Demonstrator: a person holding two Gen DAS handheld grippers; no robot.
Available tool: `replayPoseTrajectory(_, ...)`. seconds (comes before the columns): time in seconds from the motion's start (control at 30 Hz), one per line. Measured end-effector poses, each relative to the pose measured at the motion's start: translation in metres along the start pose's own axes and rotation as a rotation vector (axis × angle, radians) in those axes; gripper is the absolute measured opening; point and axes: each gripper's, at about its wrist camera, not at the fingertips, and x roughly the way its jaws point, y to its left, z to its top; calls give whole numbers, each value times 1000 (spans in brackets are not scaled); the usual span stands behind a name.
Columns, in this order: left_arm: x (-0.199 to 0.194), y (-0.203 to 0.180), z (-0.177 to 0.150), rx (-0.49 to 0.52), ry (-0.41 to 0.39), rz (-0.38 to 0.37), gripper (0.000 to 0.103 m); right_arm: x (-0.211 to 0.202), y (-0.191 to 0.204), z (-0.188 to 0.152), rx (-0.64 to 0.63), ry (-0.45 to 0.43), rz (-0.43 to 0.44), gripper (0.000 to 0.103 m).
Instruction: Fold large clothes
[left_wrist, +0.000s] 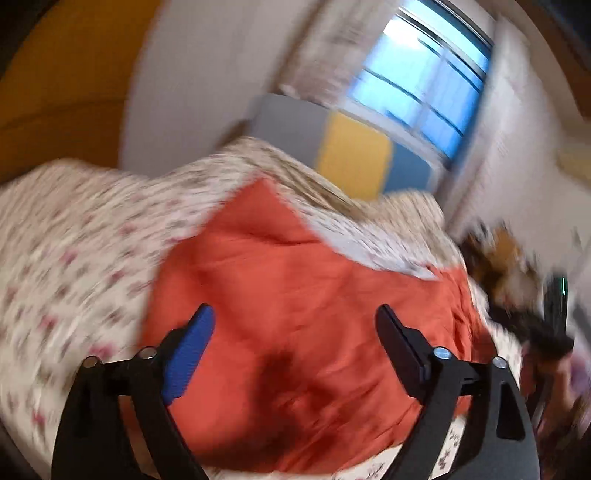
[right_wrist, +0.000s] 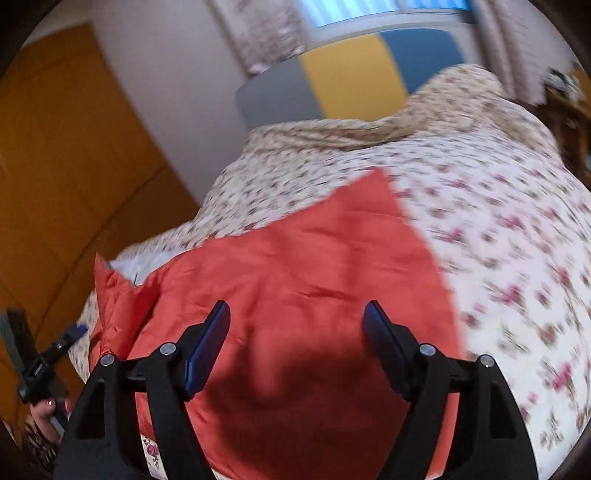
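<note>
Right hand-held gripper (right_wrist: 297, 345) agape | orange garment (right_wrist: 295, 280) | left hand-held gripper (right_wrist: 55, 350) visible here only

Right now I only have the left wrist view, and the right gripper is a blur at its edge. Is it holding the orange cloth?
Observer: No. The right gripper is open over the orange cloth, with nothing between its fingers.
Operator: Does the cloth lie flat on that side?
Observer: Not quite. In the right wrist view a corner flap stands up at the cloth's left edge, with white fabric just behind it.
Operator: Can you see my left gripper from there?
Observer: Yes. The left gripper shows low on the left, beside that flap.
</note>
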Motion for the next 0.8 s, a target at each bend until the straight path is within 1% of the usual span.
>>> replayPoseTrajectory(0.03, 18, -11, 4, 64, 30, 3, 96, 17, 9, 4, -12, 26, -14, 75)
replayPoseTrajectory(0.07, 31, -18, 5, 99, 65, 12, 97, 29, 13, 5, -18, 49, -24, 75)
replayPoseTrajectory(0.1, 54, -21, 8, 127, 127, 47, 97, 40, 17, 6, -22, 69, -40, 75)
replayPoseTrajectory(0.17, 79, -16, 7, 116, 170, 73, 97, 62, 18, 5, -23, 96, -75, 73)
replayPoseTrajectory(0.2, 89, -11, 6, 86, 183, 67, 87, 65, 18, 1, -28, 103, -73, 54)
replayPoseTrajectory(0.23, 93, -7, 6, 68, 183, 63, 65, 70, 21, 0, -45, 109, -84, 35)
replayPoseTrajectory(0.27, 94, -3, 5, 49, 186, 64, 55, 71, 24, 1, -66, 105, -89, 29)
replayPoseTrajectory(0.3, 94, 2, 5, 27, 186, 61, 33, 69, 26, 6, -77, 92, -84, 17)
replayPoseTrajectory(0.33, 90, 3, 8, 4, 182, 59, 19, 64, 29, 10, -80, 73, -78, 11)
replayPoseTrajectory(0.37, 84, 4, 11, -5, 170, 63, 15, 60, 31, 16, -78, 46, -74, 10)
replayPoseTrajectory(0.4, 74, 6, 21, -9, 130, 86, 12, 54, 31, 27, -69, 13, -69, 9)
replayPoseTrajectory(0.47, 63, 11, 40, -21, 61, 116, 12, 52, 32, 41, -60, -10, -57, 9)
replayPoseTrajectory(0.5, 60, 14, 48, -31, 37, 124, 12, 53, 34, 46, -67, -10, -61, 9)
replayPoseTrajectory(0.53, 61, 19, 56, -35, 26, 130, 12, 63, 33, 53, -79, -1, -76, 9)
replayPoseTrajectory(0.57, 67, 21, 62, -31, 25, 142, 12, 68, 34, 54, -82, 10, -81, 9)
replayPoseTrajectory(0.63, 86, 23, 69, -14, 42, 174, 12, 95, 27, 53, -96, 51, -101, 11)
replayPoseTrajectory(0.67, 102, 26, 69, -4, 64, 202, 12, 103, 22, 53, -99, 57, -107, 12)
replayPoseTrajectory(0.7, 113, 27, 66, 5, 81, 223, 13, 113, 17, 50, -99, 56, -115, 17)
replayPoseTrajectory(0.73, 119, 30, 62, 16, 89, 239, 16, 117, 12, 47, -98, 51, -118, 20)
replayPoseTrajectory(0.77, 128, 33, 59, 29, 92, 253, 18, 122, 7, 43, -97, 42, -128, 21)
replayPoseTrajectory(0.8, 137, 38, 55, 36, 100, 259, 24, 125, 4, 37, -95, 37, -135, 21)
